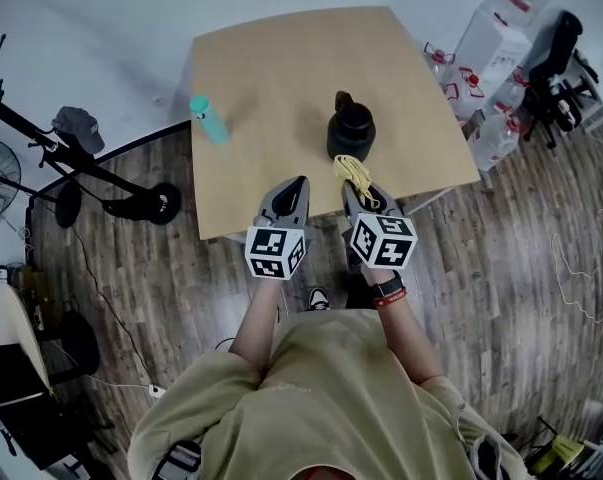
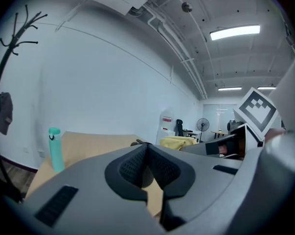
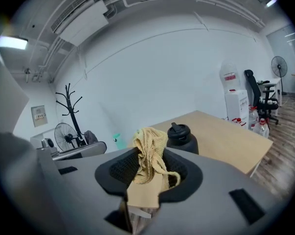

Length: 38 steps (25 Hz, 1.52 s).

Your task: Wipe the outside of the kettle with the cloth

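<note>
Right gripper (image 3: 147, 168) clamps yellow cloth (image 3: 148, 147) near black kettle (image 3: 182, 140).

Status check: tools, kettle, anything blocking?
Left tool shut, empty. Right tool shut on cloth. Kettle upright on table, just beyond cloth. Teal bottle off left, not in the way.

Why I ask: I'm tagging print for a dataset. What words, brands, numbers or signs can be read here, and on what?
No text is readable in any view.
Marker cubes: black-and-white square patterns only, no letters.
Water dispenser: red label, too small to read.
Wall panel: too blurred to read.
Kettle, teal bottle, cloth: no print visible.
</note>
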Tool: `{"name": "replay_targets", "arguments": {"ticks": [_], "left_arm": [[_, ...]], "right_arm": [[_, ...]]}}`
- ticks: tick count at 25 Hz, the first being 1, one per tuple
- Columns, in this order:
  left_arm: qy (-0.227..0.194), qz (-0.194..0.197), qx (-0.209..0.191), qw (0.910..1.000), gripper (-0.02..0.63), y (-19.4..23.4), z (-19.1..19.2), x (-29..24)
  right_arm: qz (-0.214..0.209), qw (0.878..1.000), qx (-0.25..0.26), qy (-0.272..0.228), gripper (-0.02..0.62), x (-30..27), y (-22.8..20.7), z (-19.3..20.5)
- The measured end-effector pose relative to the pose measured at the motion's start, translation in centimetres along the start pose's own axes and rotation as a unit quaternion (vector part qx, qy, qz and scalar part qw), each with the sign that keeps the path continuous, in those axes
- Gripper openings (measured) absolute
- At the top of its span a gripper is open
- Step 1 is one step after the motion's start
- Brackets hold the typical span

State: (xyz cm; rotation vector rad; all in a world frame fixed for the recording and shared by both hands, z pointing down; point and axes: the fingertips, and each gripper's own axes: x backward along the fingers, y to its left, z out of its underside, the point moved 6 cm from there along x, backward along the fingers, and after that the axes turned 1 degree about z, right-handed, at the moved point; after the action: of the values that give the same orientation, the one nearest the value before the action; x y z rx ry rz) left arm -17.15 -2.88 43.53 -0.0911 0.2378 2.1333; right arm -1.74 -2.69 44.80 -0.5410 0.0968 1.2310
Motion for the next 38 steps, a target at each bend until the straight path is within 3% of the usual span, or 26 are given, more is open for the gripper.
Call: {"name": "replay_targets", "arguments": {"ticks": [12,20,28,38], "left_arm": [[0.021,-0.072,0.011,0.9971,0.025,6.8,-0.7,-6.1],[0.026,-0.114,0.023,0.9929,0.025,10.3,-0.4,-6.4],[0.029,-0.117,0.033,0.9921,0.025,11.0,0.2,-7.4],[0.033,-0.099,0.032,0.9940,0.025,8.3,0.8,-9.9]], "right_arm": [[-0.007,0.996,-0.055,0.069,0.138,-14.9,-2.0,-0.6],[0.030,0.991,-0.099,0.083,0.138,-21.9,-3.0,-0.1],[0.057,0.990,-0.085,0.092,0.138,-23.3,-4.7,0.2],[0.043,0.992,-0.055,0.110,0.137,-21.1,-6.9,0.9]]}}
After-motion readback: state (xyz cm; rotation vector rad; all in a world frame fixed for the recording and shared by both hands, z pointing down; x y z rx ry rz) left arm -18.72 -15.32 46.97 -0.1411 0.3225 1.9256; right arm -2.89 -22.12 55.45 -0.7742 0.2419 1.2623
